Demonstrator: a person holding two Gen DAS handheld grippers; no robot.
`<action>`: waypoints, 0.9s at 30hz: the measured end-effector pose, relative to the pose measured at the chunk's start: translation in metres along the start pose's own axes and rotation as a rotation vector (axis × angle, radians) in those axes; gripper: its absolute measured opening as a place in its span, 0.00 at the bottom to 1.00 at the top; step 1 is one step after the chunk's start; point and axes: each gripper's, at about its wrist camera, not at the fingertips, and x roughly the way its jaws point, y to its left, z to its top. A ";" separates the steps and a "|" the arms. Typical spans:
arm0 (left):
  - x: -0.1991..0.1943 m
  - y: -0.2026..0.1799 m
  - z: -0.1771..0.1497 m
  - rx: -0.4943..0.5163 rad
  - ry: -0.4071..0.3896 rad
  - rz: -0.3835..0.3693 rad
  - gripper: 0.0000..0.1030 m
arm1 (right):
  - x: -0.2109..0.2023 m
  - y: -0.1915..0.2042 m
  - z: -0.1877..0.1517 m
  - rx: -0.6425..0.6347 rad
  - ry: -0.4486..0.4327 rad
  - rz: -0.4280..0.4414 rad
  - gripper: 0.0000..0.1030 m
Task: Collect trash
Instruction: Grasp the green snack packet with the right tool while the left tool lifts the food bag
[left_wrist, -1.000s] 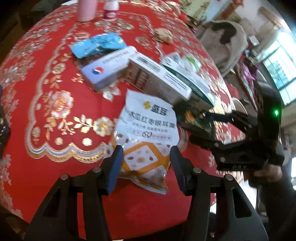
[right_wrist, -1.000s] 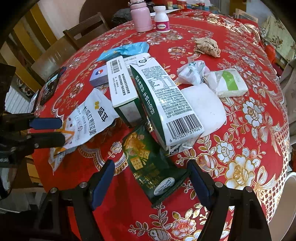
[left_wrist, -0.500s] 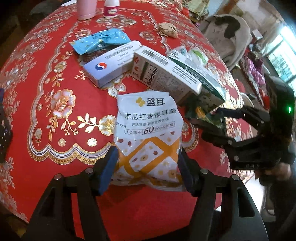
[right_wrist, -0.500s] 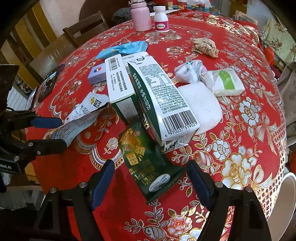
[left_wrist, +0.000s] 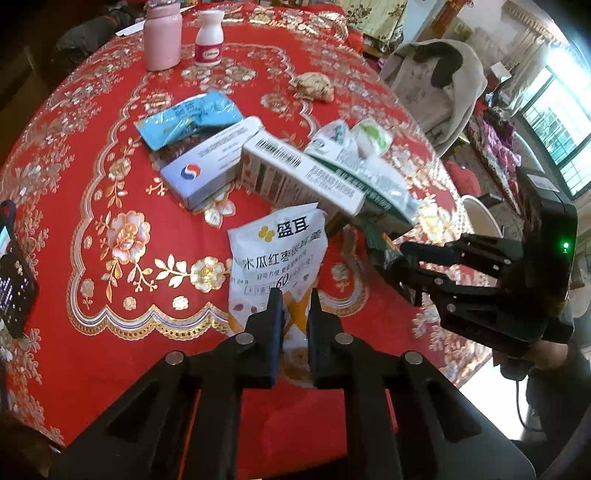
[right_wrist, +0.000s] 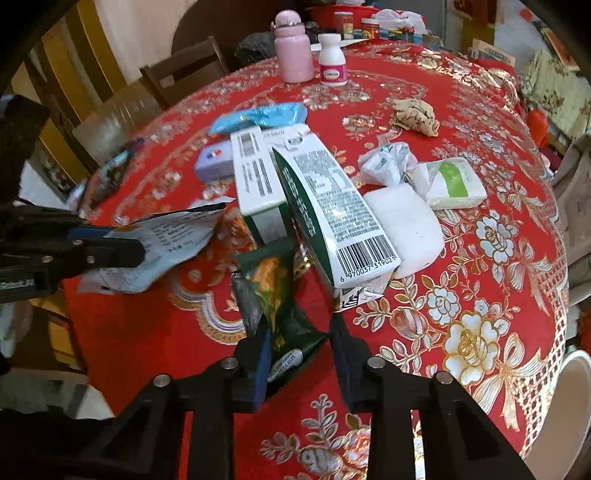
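Red cloth with gold flowers covers the round worktop (right_wrist: 498, 206), and trash lies all over it. Both sets of fingers have just been closing: the left gripper (left_wrist: 293, 306) now pinches the bottom edge of the white and orange snack bag (left_wrist: 280, 251), and the right gripper (right_wrist: 299, 332) squeezes the dark green crinkly snack bag (right_wrist: 280, 295). The green bag's top is tucked under the tall green and white carton (right_wrist: 332, 218), so I think pulling it out could tip that carton over.

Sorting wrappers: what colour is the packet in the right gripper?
Dark green packet with orange print, clearest in the right wrist view.
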 end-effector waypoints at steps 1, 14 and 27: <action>-0.003 -0.003 0.001 0.001 -0.006 -0.004 0.08 | -0.005 -0.001 0.000 0.008 -0.006 0.022 0.27; -0.040 -0.071 0.024 0.107 -0.086 -0.075 0.08 | -0.069 -0.021 -0.001 0.078 -0.135 0.053 0.26; -0.010 -0.165 0.063 0.260 -0.109 -0.103 0.08 | -0.124 -0.095 -0.041 0.255 -0.203 -0.114 0.26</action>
